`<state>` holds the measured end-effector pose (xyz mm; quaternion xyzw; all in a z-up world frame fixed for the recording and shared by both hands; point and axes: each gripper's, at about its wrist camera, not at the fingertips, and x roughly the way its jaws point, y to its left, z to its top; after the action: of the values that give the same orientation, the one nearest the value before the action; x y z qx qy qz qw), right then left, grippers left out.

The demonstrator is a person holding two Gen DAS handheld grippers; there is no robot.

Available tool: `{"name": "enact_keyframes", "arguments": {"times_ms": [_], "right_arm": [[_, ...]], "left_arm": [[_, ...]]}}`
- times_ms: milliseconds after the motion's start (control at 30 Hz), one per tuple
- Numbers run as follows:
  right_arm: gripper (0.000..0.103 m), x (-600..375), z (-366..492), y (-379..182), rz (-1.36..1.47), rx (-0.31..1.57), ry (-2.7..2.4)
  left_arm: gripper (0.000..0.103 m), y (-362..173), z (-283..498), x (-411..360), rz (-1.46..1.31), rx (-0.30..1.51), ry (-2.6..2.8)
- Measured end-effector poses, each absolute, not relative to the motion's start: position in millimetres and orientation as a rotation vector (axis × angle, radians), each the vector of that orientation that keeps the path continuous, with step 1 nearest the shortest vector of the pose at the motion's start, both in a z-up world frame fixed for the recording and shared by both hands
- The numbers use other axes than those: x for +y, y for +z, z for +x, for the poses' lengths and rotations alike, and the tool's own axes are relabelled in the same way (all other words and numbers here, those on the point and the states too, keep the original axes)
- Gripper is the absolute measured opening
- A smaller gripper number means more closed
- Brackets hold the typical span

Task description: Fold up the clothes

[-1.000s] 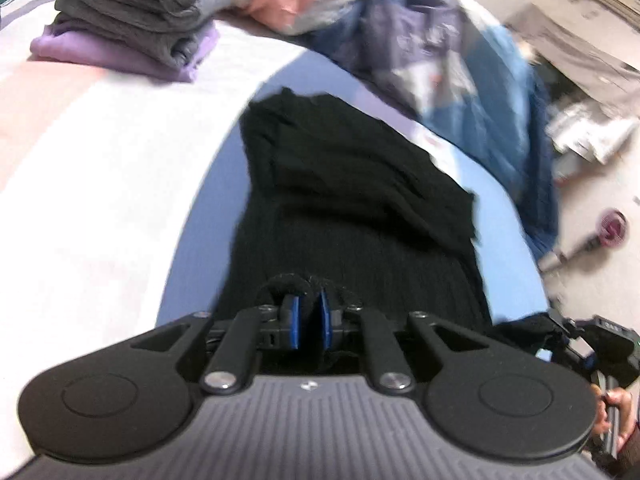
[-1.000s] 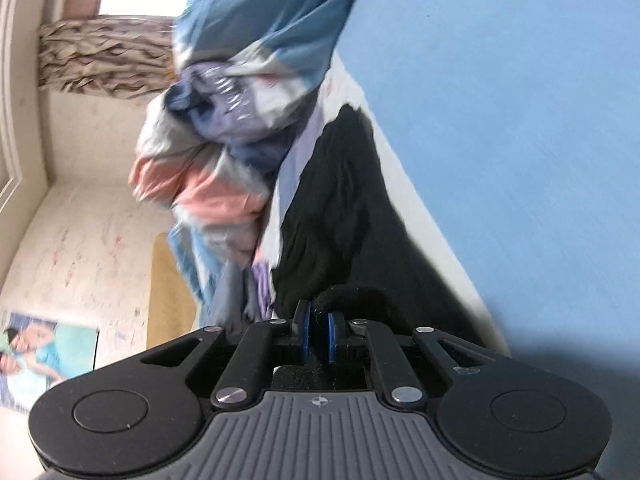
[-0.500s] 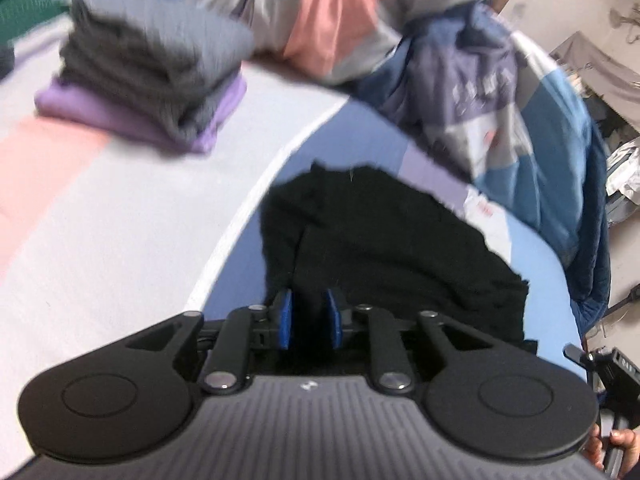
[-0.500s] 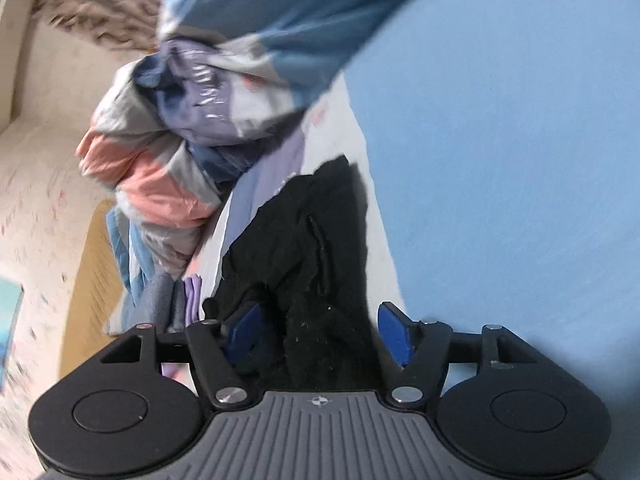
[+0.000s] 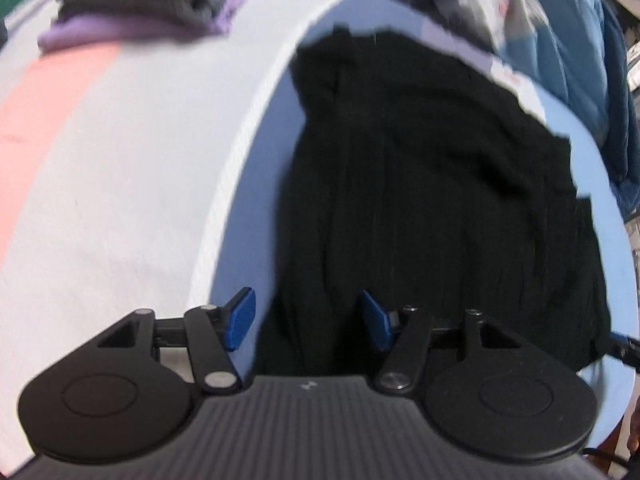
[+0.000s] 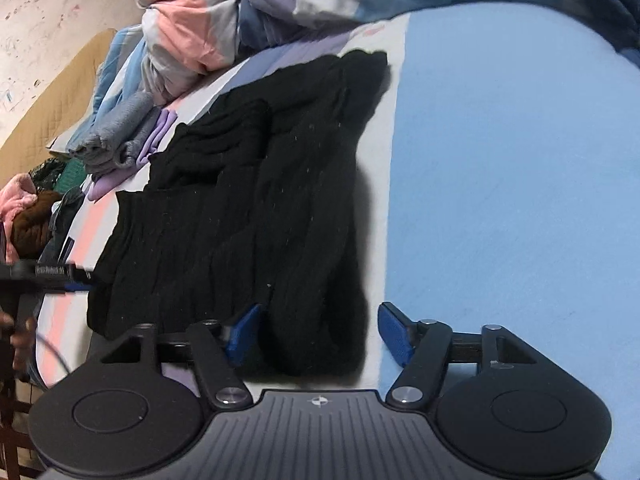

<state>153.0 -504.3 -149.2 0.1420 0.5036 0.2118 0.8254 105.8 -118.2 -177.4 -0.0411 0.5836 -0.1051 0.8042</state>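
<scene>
A black knitted garment [image 5: 432, 184] lies folded on the bed, on the blue and white striped sheet [image 5: 152, 184]. It also shows in the right wrist view [image 6: 272, 208]. My left gripper [image 5: 306, 318] is open, its blue pads on either side of the garment's near edge, holding nothing. My right gripper [image 6: 320, 332] is open too, its pads either side of the garment's near corner, not gripping it. The other gripper shows at the far left of the right wrist view [image 6: 48, 274].
A stack of folded grey and purple clothes [image 5: 148, 4] sits at the back left; it also shows in the right wrist view [image 6: 120, 140]. A crumpled quilt [image 6: 248, 4] in pink, white and blue lies behind the garment. The bed edge runs along the right of the left wrist view.
Both grippers were shut on the black garment one second ago and have opened, the right first. The garment now lies folded on the sheet, released.
</scene>
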Motion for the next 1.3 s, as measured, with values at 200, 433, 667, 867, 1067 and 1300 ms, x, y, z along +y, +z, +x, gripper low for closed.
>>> {"name": "enact_keyframes", "arguments": {"times_ms": [200,433,667,867,1067,1300], "right_arm": [[0.015,-492.7,145.5,-154.1,0.243,1.163,0.450],[0.022,-502.2,121.8,-148.5,0.152,1.227,0.423],[0.043,-507.6,142.5,-112.9,0.148,1.001,0.394],[0.052,-464.0,191.5,-122.8,-0.002,0.921,0.480],[0.048,-424.1,234.2,-150.8,-0.130,0.936,0.509],[0.069,-439.2,204.7,-116.1,-0.057,0.830,0.393]], "left_arm": [[0.065,-192.3,98.3,-131.3,-0.003,1.308,-0.205],[0.075,-193.6,83.5,-139.5,0.100,1.306,-0.202],[0.075,-154.6,74.0,-149.9,0.086,1.161,-0.382],[0.098,-122.8,69.9,-171.6,0.108,1.021,-0.619],[0.098,-186.0,114.7,-198.2,0.381,1.141,-0.576],[0.103,-167.7,126.0,-157.4,0.249,1.137,-0.512]]}}
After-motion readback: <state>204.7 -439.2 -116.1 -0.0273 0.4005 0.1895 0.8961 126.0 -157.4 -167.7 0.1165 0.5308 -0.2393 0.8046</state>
